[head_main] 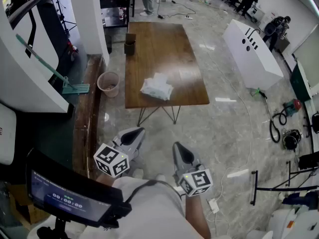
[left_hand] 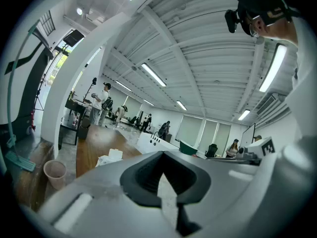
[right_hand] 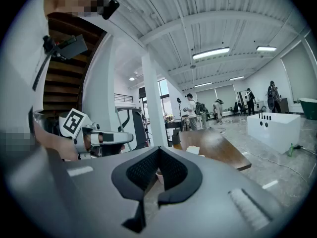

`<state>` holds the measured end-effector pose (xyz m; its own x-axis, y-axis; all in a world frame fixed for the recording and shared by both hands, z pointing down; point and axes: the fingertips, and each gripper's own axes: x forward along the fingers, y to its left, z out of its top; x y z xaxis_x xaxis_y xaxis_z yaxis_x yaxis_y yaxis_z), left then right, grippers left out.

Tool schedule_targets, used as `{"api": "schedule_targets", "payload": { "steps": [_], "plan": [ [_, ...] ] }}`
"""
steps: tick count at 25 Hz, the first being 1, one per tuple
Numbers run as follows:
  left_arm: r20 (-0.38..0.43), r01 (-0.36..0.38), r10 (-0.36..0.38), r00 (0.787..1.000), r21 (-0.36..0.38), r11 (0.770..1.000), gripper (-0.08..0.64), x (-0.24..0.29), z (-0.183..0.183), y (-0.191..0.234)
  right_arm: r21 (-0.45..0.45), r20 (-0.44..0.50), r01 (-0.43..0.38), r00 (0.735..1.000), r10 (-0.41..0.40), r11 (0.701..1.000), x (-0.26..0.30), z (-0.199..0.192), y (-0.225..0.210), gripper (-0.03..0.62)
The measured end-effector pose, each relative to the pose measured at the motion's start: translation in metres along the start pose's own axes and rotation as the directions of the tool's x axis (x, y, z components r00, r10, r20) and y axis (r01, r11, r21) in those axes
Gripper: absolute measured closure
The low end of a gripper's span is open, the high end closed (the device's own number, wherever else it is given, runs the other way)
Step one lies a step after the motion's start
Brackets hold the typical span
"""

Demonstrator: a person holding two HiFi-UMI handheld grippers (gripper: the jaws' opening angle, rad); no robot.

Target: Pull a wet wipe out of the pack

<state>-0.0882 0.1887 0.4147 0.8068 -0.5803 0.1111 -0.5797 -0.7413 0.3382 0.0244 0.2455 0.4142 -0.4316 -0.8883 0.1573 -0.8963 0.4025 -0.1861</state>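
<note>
The wet wipe pack point(head_main: 157, 88), white and crumpled, lies on the near half of a brown wooden table point(head_main: 162, 44). In the left gripper view the pack point(left_hand: 110, 157) shows small and far off, and in the right gripper view the pack point(right_hand: 192, 150) is just as distant. Both grippers are held close to the person's body, well short of the table. My left gripper point(head_main: 136, 132) points toward the table's near left corner, jaws together with nothing between them. My right gripper point(head_main: 180, 148) hangs beside it, also shut and empty. The left gripper point(left_hand: 163, 153) and right gripper point(right_hand: 158, 151) fill their own views.
A pink bucket point(head_main: 108, 83) stands on the floor left of the table, beside a green mop point(head_main: 50, 68). A dark box point(head_main: 130, 44) sits at the table's far left corner. A white cabinet point(head_main: 251, 51) and cables point(head_main: 279, 128) lie to the right. A screen point(head_main: 67, 195) is near left.
</note>
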Motion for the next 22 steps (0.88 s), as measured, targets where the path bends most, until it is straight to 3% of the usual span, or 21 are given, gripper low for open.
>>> {"api": "schedule_targets", "payload": {
  "steps": [12, 18, 22],
  "plan": [
    [-0.007, 0.022, -0.022, 1.0, -0.017, 1.0, 0.557, 0.003, -0.006, -0.003, 0.006, -0.008, 0.03, 1.0, -0.03, 1.0, -0.008, 0.0, -0.005, 0.584],
    [-0.021, 0.015, -0.017, 1.0, -0.081, 0.997, 0.557, -0.009, -0.018, 0.022, 0.057, -0.054, 0.048, 0.998, -0.045, 0.997, 0.0, -0.019, 0.005, 0.584],
    [-0.026, 0.008, -0.011, 1.0, -0.121, 0.993, 0.557, -0.024, -0.022, 0.042, 0.044, -0.106, 0.124, 0.987, -0.119, 0.991, 0.0, -0.035, -0.005, 0.584]
  ]
}}
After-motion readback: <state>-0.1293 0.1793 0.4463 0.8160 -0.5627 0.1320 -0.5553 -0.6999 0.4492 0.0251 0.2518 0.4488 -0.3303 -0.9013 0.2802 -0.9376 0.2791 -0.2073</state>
